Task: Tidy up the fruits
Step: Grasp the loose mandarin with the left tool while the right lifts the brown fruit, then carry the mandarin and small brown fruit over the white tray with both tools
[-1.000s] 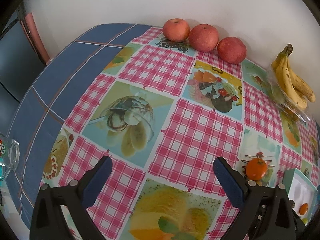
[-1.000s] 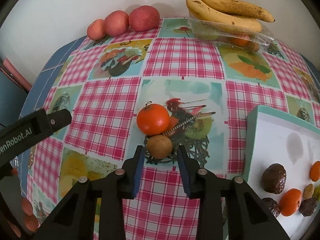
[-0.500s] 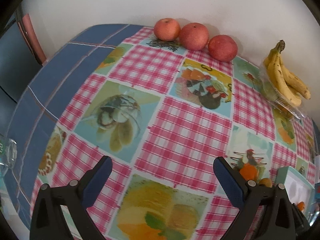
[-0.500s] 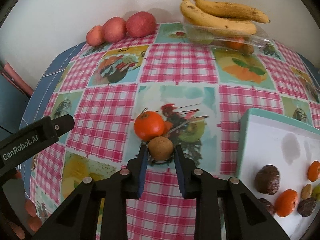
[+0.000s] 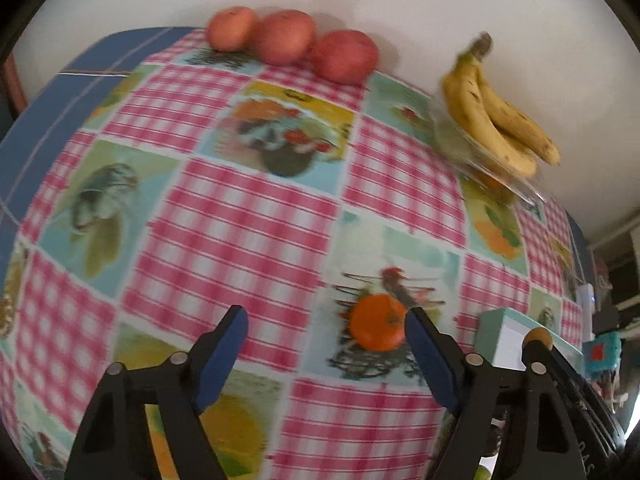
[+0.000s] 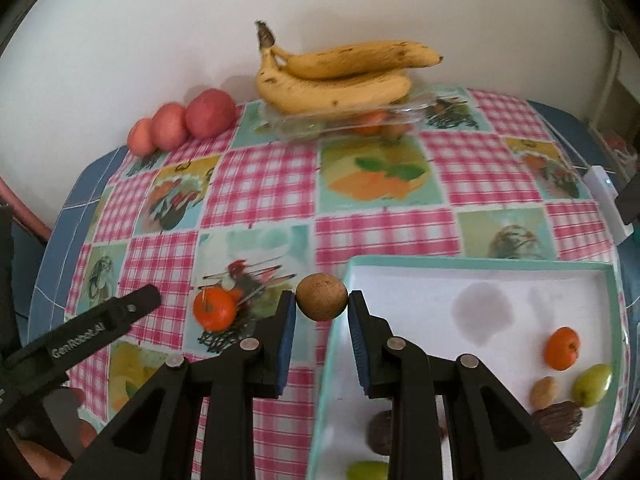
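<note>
Right gripper (image 6: pixel 322 310) pinches round brown fruit (image 6: pixel 321 297), seemingly above tray (image 6: pixel 472 263) edge; left gripper (image 5: pixel 322 330) fingers spread.

Brown fruit (image 6: pixel 321 297): round, dull, speckled; pinched between the right tool's (image 6: pixel 321 309) blue pads, raised at the tray's (image 6: pixel 472 263) near-left corner.
Orange (image 6: pixel 214 309): glossy, lying on the desk left of the brown fruit, well apart from the tray.
Tray: teal rim, white floor; holds a small orange (image 6: pixel 562 348), green (image 6: pixel 591 384), tan (image 6: pixel 544 393) and dark fruits (image 6: pixel 557 422).
</note>
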